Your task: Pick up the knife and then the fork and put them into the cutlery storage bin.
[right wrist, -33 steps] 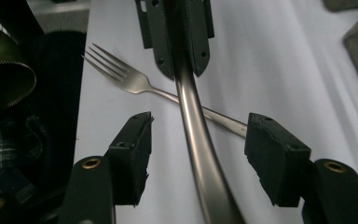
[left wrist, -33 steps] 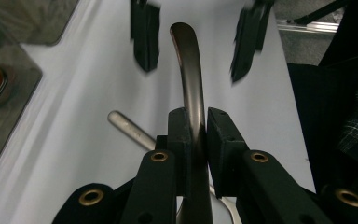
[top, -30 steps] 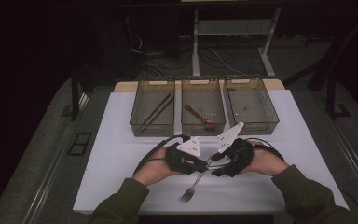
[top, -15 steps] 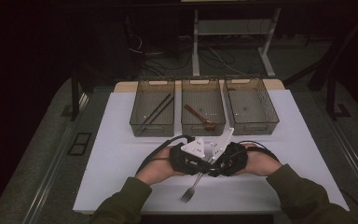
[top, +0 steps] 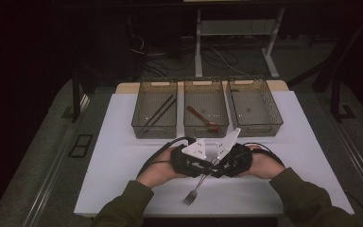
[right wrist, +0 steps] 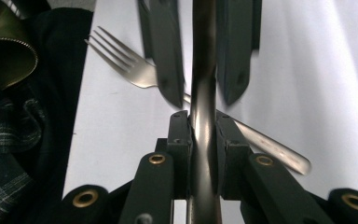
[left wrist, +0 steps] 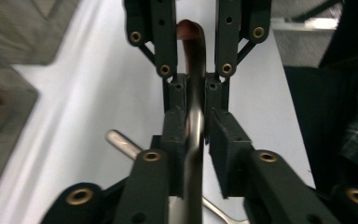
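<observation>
High view: left gripper [top: 204, 166] and right gripper [top: 217, 168] meet nose to nose over the white surface [top: 123, 156]. A shiny metal fork [top: 194, 190] lies below them, tines toward the near edge. Three clear mesh bins [top: 254, 105] stand behind.

Left gripper view: a slim metal utensil handle [left wrist: 195, 116] runs between the jaws; these have just been opening, one pad touching, the other slightly off.

Right gripper view: jaws pinch the same handle tight. The fork rests flat on the surface beyond.
</observation>
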`<state>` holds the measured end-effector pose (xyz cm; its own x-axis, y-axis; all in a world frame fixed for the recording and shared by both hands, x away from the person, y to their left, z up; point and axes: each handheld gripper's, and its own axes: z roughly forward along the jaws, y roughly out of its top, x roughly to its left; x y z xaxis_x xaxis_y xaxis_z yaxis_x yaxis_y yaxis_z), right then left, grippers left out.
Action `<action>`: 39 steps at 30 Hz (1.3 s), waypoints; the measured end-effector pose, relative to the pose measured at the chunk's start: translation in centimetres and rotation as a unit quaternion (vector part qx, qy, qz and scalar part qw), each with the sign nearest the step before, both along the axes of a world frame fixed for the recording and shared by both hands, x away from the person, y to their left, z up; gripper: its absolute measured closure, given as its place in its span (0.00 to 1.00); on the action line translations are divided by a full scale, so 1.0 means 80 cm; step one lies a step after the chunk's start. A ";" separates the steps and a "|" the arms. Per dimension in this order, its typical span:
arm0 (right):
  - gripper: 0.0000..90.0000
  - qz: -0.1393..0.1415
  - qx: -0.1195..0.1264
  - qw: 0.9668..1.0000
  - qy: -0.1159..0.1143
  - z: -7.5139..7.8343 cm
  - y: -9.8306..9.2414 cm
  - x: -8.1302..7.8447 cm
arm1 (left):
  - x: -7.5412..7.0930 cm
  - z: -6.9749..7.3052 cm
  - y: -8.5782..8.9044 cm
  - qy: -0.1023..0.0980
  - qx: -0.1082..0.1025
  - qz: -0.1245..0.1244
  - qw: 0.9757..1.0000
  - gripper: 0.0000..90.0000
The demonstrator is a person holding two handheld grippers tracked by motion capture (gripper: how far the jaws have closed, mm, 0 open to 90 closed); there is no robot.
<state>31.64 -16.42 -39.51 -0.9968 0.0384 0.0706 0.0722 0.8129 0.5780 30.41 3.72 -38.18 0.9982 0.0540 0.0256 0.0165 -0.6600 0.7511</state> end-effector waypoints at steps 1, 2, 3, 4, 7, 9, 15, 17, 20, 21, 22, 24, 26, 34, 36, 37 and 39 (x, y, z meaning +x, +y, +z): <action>0.86 -0.008 0.004 1.000 0.008 0.000 -0.003 0.001 | -0.001 0.002 0.005 0.001 -0.011 0.010 1.000 0.76; 0.86 -0.006 0.003 1.000 -0.002 0.000 -0.007 0.005 | -0.001 0.005 0.011 0.000 -0.021 0.019 1.000 0.74; 0.86 -0.015 0.007 1.000 -0.001 0.000 -0.011 0.007 | -0.002 0.007 0.018 0.002 -0.032 0.028 0.999 0.71; 0.86 -0.017 0.010 1.000 -0.005 0.000 -0.015 0.010 | -0.001 0.010 0.025 0.003 -0.041 0.034 0.999 0.69; 0.86 -0.040 0.012 0.999 -0.008 0.001 -0.030 0.017 | -0.003 0.015 0.046 0.008 -0.071 0.063 0.995 0.62; 0.86 -0.063 0.016 0.998 -0.009 0.003 -0.042 0.021 | -0.007 0.018 0.062 0.005 -0.090 0.085 0.992 0.59; 0.86 -0.130 0.030 0.991 -0.010 0.009 -0.082 0.037 | -0.019 0.018 0.104 -0.005 -0.119 0.157 0.980 0.56; 0.86 -0.151 0.036 0.988 -0.009 0.013 -0.096 0.041 | -0.023 0.013 0.115 -0.005 -0.123 0.176 0.977 0.54; 0.86 -0.193 0.045 0.980 -0.002 0.018 -0.113 0.047 | -0.028 0.000 0.129 0.001 -0.121 0.204 0.971 0.51; 0.86 -0.199 0.044 0.979 -0.009 0.020 -0.120 0.051 | -0.029 -0.005 0.133 0.001 -0.120 0.211 0.970 0.50; 0.86 -0.218 0.050 0.975 -0.001 0.023 -0.125 0.052 | -0.030 -0.010 0.136 0.005 -0.118 0.218 0.969 0.49; 0.86 -0.240 0.052 0.969 -0.004 0.027 -0.134 0.056 | -0.032 -0.019 0.141 0.011 -0.117 0.230 0.966 0.45; 0.86 -0.263 0.052 0.963 -0.009 0.032 -0.145 0.064 | -0.036 -0.030 0.148 0.017 -0.112 0.240 0.964 0.43; 0.86 -0.352 0.073 0.933 -0.009 0.046 -0.183 0.093 | -0.049 -0.055 0.165 0.025 -0.105 0.272 0.956 0.31; 0.86 -0.375 0.076 0.924 -0.011 0.048 -0.191 0.103 | -0.049 -0.056 0.166 0.020 -0.102 0.276 0.956 0.28; 0.86 -0.388 0.076 0.919 -0.013 0.049 -0.194 0.108 | -0.048 -0.057 0.166 0.019 -0.102 0.277 0.955 0.27; 0.86 -0.404 0.075 0.911 -0.016 0.050 -0.199 0.119 | -0.047 -0.057 0.166 0.019 -0.100 0.279 0.955 0.25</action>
